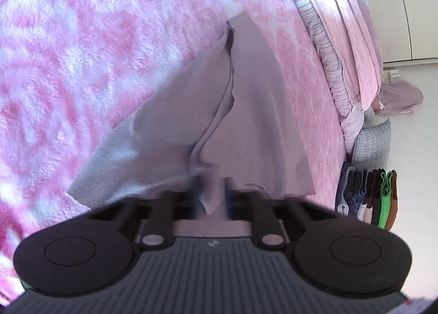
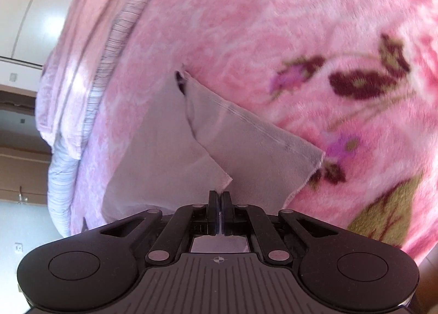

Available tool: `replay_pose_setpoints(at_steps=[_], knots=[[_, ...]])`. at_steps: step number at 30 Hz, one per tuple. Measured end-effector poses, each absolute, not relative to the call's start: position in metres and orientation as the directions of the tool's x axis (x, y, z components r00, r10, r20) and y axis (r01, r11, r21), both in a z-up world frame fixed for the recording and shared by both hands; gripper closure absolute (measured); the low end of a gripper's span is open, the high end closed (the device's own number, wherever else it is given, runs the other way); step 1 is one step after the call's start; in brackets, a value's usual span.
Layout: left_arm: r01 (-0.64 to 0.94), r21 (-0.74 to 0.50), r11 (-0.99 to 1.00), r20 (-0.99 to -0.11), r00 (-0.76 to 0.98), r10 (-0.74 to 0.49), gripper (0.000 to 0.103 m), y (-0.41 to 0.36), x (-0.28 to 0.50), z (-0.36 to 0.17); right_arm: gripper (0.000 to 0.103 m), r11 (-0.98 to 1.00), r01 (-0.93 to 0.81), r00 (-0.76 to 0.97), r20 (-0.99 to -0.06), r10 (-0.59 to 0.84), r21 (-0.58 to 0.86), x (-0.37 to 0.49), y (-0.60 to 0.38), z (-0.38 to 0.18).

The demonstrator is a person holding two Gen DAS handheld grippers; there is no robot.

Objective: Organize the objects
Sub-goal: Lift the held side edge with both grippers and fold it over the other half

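Step in hand, as I read it: folding the mauve cloth (image 1: 246,111) that lies spread on the pink blanket (image 1: 82,53), both near-edge points now taken up. The left gripper (image 1: 212,199) has a tuck of the cloth's near hem between its fingers, which are closed on the fabric; the picture is blurred there, but cloth plainly rises into the gap. The right gripper (image 2: 219,199) has its fingers pressed fully together at the cloth's near edge (image 2: 164,155); a thin layer may be caught between them, but from its own view I cannot tell for sure. Relative to the cloth: a flap is already turned over along a diagonal crease, its far corner pointing toward the striped bedding (image 1: 317,26) bunched at the blanket's border; a row of folded coloured items (image 1: 366,199) stands off the blanket's side, well apart from the cloth. Pose: both grippers tilt steeply down toward the cloth's near edge, side by side, bodies low over the blanket. Next move, judged: lift both held points together and carry them toward the far corner, keeping the hem taut and level so the fold lands square; the thin fabric could slip from the right pinch.
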State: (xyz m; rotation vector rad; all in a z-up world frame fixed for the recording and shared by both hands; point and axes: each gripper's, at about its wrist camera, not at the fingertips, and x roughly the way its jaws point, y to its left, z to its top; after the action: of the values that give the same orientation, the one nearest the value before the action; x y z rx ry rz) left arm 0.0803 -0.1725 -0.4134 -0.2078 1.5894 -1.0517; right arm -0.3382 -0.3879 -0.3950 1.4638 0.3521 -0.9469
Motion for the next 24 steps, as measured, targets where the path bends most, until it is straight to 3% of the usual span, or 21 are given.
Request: replay_pose_setpoints(at_steps=[3, 8, 13, 14, 16, 20, 23, 24], knots=[[0.435, -0.731, 0.526, -0.670, -0.310, -0.674, 0.103, -0.160, 0.076, -0.399, 0.103, -0.110, 0.730, 0.616, -0.719, -0.322, 0.674, -0.341, -0.387, -0.389], [0.486, -0.670, 0.562, -0.734, -0.316, -0.602, 0.103, -0.138, 0.068, -0.404, 0.103, -0.112, 0.755, 0.591, -0.746, -0.308, 0.645, -0.343, -0.384, -0.393], [0.412, -0.712, 0.569, -0.696, -0.307, -0.649, 0.103, -0.138, 0.073, -0.406, 0.103, -0.080, 0.775, 0.580, -0.756, -0.304, 0.627, -0.341, -0.385, -0.394], [0.406, -0.707, 0.579, -0.702, -0.300, -0.646, 0.100, -0.142, 0.074, -0.406, 0.103, -0.081, 0.775, 0.580, -0.756, -0.302, 0.627, -0.341, -0.385, -0.394], [0.403, -0.692, 0.599, -0.716, -0.285, -0.637, 0.082, -0.150, 0.075, -0.410, 0.103, -0.087, 0.773, 0.581, -0.756, -0.300, 0.628, -0.341, -0.384, -0.395], [0.351, -0.703, 0.619, -0.710, -0.280, -0.647, 0.080, -0.163, 0.077, -0.419, 0.103, -0.077, 0.782, 0.576, -0.764, -0.290, 0.619, -0.341, -0.382, -0.398], [0.378, -0.692, 0.614, -0.717, -0.265, -0.645, 0.086, -0.170, 0.075, -0.420, 0.103, -0.073, 0.784, 0.574, -0.764, -0.294, 0.617, -0.343, -0.382, -0.397], [0.402, -0.685, 0.608, -0.722, -0.260, -0.642, 0.103, -0.172, 0.073, -0.419, 0.103, -0.064, 0.786, 0.572, -0.763, -0.301, 0.615, -0.343, -0.382, -0.395]])
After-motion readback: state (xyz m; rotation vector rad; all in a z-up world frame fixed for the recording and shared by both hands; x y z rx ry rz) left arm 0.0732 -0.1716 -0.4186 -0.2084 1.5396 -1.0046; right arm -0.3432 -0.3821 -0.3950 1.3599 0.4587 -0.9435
